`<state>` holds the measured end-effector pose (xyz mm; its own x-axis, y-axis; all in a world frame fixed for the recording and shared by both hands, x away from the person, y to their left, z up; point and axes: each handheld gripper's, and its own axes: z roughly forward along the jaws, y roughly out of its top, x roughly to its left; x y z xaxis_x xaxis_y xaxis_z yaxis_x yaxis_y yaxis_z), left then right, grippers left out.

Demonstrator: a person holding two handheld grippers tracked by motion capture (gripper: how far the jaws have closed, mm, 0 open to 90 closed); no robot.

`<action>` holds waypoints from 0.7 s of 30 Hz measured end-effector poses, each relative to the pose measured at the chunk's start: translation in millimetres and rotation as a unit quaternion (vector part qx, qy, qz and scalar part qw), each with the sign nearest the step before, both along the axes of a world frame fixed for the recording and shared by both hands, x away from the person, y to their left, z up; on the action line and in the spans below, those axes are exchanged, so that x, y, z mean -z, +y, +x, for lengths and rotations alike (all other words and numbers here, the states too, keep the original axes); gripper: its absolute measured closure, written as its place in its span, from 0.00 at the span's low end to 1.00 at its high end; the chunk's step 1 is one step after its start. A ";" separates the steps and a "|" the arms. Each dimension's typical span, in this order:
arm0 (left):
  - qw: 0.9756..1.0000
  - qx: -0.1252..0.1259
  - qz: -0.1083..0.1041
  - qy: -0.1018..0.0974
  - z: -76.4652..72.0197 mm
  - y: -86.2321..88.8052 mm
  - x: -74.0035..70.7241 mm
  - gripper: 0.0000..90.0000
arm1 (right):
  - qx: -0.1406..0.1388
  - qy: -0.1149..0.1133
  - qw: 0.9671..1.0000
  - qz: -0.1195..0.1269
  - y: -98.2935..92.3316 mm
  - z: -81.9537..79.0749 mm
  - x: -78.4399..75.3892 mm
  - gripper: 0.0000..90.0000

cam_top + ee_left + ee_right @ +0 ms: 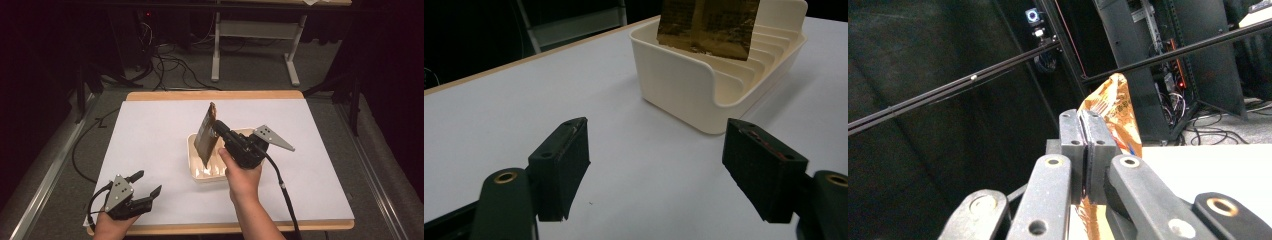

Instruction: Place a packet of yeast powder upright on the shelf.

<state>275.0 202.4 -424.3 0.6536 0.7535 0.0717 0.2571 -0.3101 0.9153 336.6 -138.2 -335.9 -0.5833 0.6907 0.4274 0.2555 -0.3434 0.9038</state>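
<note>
While clamped only by a thin edge, could slip: flat bronze-brown foil packet (206,135), pinched between the closed jaws of the right tongs (218,127), standing tilted with its lower end down inside the cream plastic slotted rack tray (192,162). Nothing but that narrow pinch keeping the crinkled foil from sliding, to judge by the right gripper view, where the jaws meet flat on the packet's upper part (1113,112). Could also catch a rib on the way down or out and drag the light tray across the white desk (150,135), with no second grip bracing it. Could buckle or crease if pushed against the ribbed floor instead of fed between two ribs.

Resting low near the desk's front left corner, well apart from the tray: left tongs (147,185), jaws spread wide, holding nothing, aimed toward the tray's rounded corner (684,85).

Inside the tray: a row of upright dividers, and the one foil packet (709,25) leaning among them. Otherwise bare slots as far as can be told; far end hidden behind the packet and hand.
</note>
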 end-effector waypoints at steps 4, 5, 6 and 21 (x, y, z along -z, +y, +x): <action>1.000 0.000 0.000 0.000 0.1 -0.1 0.0 0.30 | 0.001 0.003 1.000 -0.001 4.9 2.3 2.7 1.00; 1.000 0.000 0.000 0.000 0.1 0.0 0.0 0.30 | 0.000 0.005 1.000 -0.001 6.3 3.0 3.6 1.00; 1.000 0.001 0.000 0.000 0.1 0.0 0.0 0.30 | -0.001 0.006 1.000 0.000 7.7 3.6 4.5 1.00; 1.000 0.001 -0.005 0.001 -0.6 -0.4 -0.1 0.30 | -0.007 0.022 1.000 -0.010 26.9 10.6 20.0 1.00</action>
